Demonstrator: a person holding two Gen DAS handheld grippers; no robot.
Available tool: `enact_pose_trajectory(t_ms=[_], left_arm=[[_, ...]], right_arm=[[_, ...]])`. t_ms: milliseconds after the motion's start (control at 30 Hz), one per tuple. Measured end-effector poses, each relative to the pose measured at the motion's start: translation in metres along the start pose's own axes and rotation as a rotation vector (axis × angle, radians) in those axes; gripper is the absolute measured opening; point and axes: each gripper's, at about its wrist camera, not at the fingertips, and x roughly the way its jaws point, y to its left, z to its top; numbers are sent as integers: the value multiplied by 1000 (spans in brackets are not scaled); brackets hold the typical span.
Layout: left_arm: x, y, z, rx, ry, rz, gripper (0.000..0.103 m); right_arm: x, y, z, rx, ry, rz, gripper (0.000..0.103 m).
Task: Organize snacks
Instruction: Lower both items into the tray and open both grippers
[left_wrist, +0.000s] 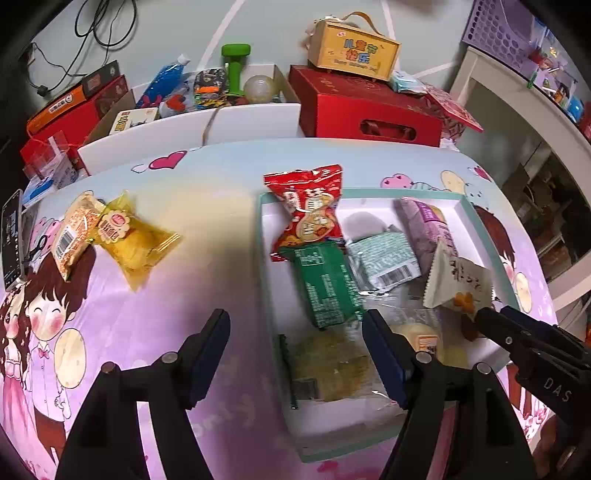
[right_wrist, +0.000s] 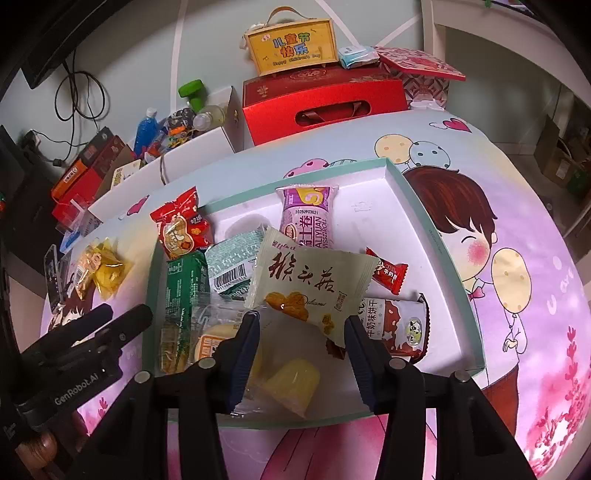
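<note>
A shallow teal-rimmed white box on the table holds several snack packets: a red one lying over its far left rim, a green one, a pale teal one, a purple roll. My right gripper is open over the box, with a cream packet tilted between its jaws; I cannot tell whether they touch it. My left gripper is open and empty above the box's left edge. A yellow packet and an orange one lie outside, to the left.
Red gift boxes, a yellow carry box and a white bin of clutter stand behind the table. A phone lies at the table's left edge. A white shelf stands at right.
</note>
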Motion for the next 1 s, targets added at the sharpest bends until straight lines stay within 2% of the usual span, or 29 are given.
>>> enact_pose_trajectory(t_ms=[67, 133, 233, 400, 467, 500, 533, 1000], left_arm=[[0, 3, 0, -3, -5, 22, 90], [0, 5, -1, 0, -12, 38, 91], [1, 8, -1, 4, -17, 69, 93], [1, 13, -1, 6, -28, 107, 93], [0, 14, -1, 9, -32, 118, 94], [0, 15, -1, 7, -34, 121, 94], [0, 15, -1, 3, -35, 120, 94], [-2, 15, -1, 7, -35, 120, 94]], right_arm=[[1, 0, 0, -2, 1, -4, 63], [1, 0, 1, -6, -3, -9, 75], [2, -1, 1, -4, -4, -6, 83], [5, -2, 2, -9, -4, -17, 84], [5, -2, 2, -13, -8, -14, 91], [5, -1, 2, -17, -11, -16, 100], [5, -1, 2, -21, -13, -18, 103], [4, -2, 3, -21, -28, -20, 103]])
